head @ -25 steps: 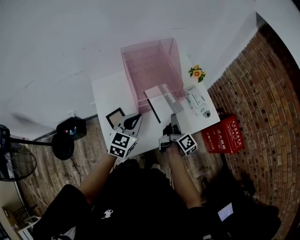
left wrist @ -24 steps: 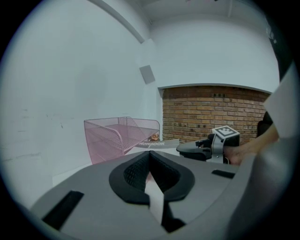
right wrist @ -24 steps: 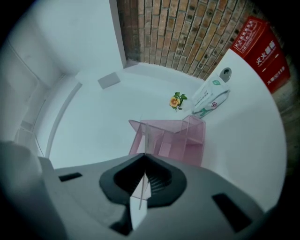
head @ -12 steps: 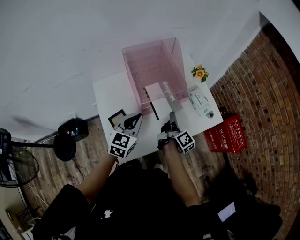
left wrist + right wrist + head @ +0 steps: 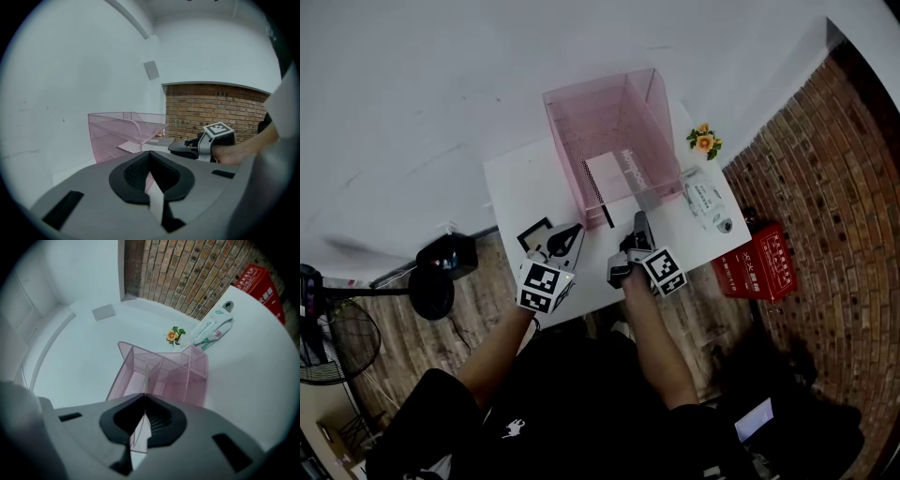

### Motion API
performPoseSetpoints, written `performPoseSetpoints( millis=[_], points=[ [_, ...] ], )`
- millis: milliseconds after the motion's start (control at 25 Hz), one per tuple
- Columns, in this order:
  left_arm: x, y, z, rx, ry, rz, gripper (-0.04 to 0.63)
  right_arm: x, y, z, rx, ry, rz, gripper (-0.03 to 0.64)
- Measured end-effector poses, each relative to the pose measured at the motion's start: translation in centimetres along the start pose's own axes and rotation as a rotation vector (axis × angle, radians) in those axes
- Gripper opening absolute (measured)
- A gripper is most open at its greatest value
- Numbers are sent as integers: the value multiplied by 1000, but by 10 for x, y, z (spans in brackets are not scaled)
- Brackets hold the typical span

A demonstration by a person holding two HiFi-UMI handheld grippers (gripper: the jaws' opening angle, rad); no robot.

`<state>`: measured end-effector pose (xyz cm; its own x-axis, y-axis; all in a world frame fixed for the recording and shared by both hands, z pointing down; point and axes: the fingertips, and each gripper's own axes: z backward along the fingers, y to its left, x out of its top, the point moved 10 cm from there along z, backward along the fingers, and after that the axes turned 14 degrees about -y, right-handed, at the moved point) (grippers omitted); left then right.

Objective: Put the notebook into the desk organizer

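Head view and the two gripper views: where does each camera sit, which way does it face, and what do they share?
Head view: on the person's head, looking steeply down at the table; both forearms, left gripper and right gripper show.
Left gripper view: on the left gripper, looking along its shut jaws toward the organizer; the right hand shows.
Right gripper view: on the right gripper, facing the organizer past the edge of the held notebook; no body shows.
Shared: the organizer, in all three.
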<state>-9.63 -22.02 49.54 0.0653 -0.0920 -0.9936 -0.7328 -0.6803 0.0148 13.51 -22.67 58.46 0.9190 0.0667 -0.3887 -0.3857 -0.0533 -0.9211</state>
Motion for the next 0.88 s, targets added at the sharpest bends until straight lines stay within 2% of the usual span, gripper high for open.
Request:
performPoseSetpoints(
  millis=[160, 480, 680, 880],
  points=[
    [-4, 7, -1, 7, 3, 6, 3, -3, 9, -11, 20, 14, 79, 9],
    [-6, 18, -2, 19, 8, 15, 3, -12, 20, -28, 32, 22, 128, 11],
    [-7, 24, -1, 24, 11, 21, 3, -13, 27, -37, 44, 51, 266, 11],
    [-8, 26, -3, 21, 6, 25, 3, -12, 36, -45, 61, 78, 449, 17]
  ],
)
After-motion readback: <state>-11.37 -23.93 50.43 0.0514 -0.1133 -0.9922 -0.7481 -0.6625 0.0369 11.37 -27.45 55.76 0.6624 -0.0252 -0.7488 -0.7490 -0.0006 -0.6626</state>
